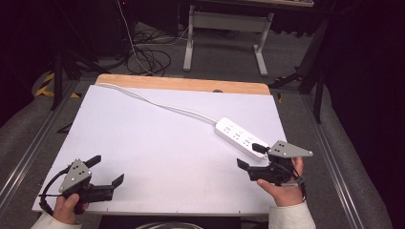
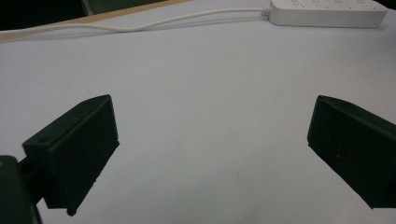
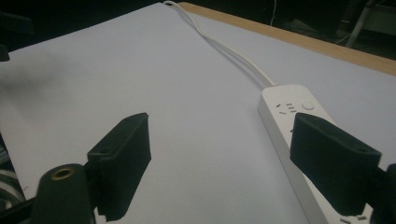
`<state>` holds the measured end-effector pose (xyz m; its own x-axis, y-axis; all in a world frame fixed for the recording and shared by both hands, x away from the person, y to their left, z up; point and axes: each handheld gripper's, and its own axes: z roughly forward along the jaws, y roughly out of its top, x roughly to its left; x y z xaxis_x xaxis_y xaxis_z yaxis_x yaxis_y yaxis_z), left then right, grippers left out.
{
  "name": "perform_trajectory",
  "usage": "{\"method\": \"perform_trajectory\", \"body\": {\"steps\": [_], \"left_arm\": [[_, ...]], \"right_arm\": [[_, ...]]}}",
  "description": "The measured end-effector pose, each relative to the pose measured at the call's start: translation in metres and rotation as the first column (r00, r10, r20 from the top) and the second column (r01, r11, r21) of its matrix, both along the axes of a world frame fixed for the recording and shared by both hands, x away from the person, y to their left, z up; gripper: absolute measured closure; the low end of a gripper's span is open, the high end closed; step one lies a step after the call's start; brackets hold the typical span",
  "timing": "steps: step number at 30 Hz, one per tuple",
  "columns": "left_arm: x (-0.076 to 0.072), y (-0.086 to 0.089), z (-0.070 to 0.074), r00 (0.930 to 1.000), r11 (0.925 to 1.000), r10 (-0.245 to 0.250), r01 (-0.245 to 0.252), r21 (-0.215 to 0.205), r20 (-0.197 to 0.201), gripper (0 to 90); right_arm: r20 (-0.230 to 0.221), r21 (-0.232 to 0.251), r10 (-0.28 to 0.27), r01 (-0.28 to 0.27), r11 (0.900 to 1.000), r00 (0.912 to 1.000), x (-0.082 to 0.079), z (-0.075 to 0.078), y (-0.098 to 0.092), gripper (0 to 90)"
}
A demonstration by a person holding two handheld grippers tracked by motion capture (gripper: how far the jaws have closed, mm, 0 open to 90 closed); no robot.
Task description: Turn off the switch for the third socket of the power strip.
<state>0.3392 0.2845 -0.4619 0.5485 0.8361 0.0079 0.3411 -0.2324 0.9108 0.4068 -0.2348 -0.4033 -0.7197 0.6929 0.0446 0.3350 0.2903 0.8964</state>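
Two grippers: we held one per hand, near table edge.
Left gripper (image 1: 106,170): jaws wide apart, nothing between, over bare white table (image 1: 157,143).
Right gripper (image 1: 251,156): jaws spread wide, gripped nothing, one jaw over the strip's near end.
Power strip (image 1: 237,136): lay flat, right side of table.
Cord (image 1: 157,103): ran to far-left corner.

Each hand wears a white sleeve cuff, seen at the table's (image 1: 143,90) near edge. The left gripper (image 1: 106,171) and the right gripper (image 1: 251,156) are black, each with 2 wedge-shaped jaws and a grey 3-cornered plate with small dark holes on top. A black cable loops from each gripper body.
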Motion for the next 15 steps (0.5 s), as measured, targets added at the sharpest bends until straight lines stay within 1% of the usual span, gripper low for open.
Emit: {"method": "perform_trajectory", "body": {"steps": [1,3,4,7,10,12,15], "left_arm": [[0.0,0.0,0.0,1.0,1.0,0.0,0.0,0.0,0.0,2.4],[0.0,0.0,0.0,1.0,1.0,0.0,0.0,0.0,0.0,2.5],[0.0,0.0,0.0,1.0,1.0,0.0,0.0,0.0,0.0,2.5],[0.0,0.001,0.0,1.0,1.0,-0.001,0.001,0.006,0.003,2.5],[-0.001,0.0,0.001,1.0,1.0,0.0,0.0,0.0,0.001,2.5],[-0.001,0.001,0.001,1.0,1.0,0.001,-0.001,0.006,0.001,2.4],[-0.002,0.002,0.001,1.0,1.0,0.007,-0.007,0.007,-0.004,2.5]], "right_arm": [[-0.001,0.007,0.002,-0.002,1.0,1.0,0.0,-0.003,-0.001,21.6],[-0.004,0.005,0.014,-0.014,1.0,0.9999,-0.001,-0.009,-0.002,21.5],[0.002,0.003,0.02,-0.02,1.0,0.9998,-0.002,-0.012,-0.003,21.3],[0.015,-0.024,0.041,-0.04,0.999,0.9991,-0.003,-0.022,0.0,20.1],[0.004,-0.045,0.043,-0.043,0.998,0.9991,-0.003,-0.035,0.003,20.1],[-0.003,-0.044,0.048,-0.048,0.998,0.9988,-0.003,-0.041,0.005,19.9],[0.005,-0.042,0.049,-0.048,0.998,0.9988,-0.004,-0.049,0.005,19.7]]}}
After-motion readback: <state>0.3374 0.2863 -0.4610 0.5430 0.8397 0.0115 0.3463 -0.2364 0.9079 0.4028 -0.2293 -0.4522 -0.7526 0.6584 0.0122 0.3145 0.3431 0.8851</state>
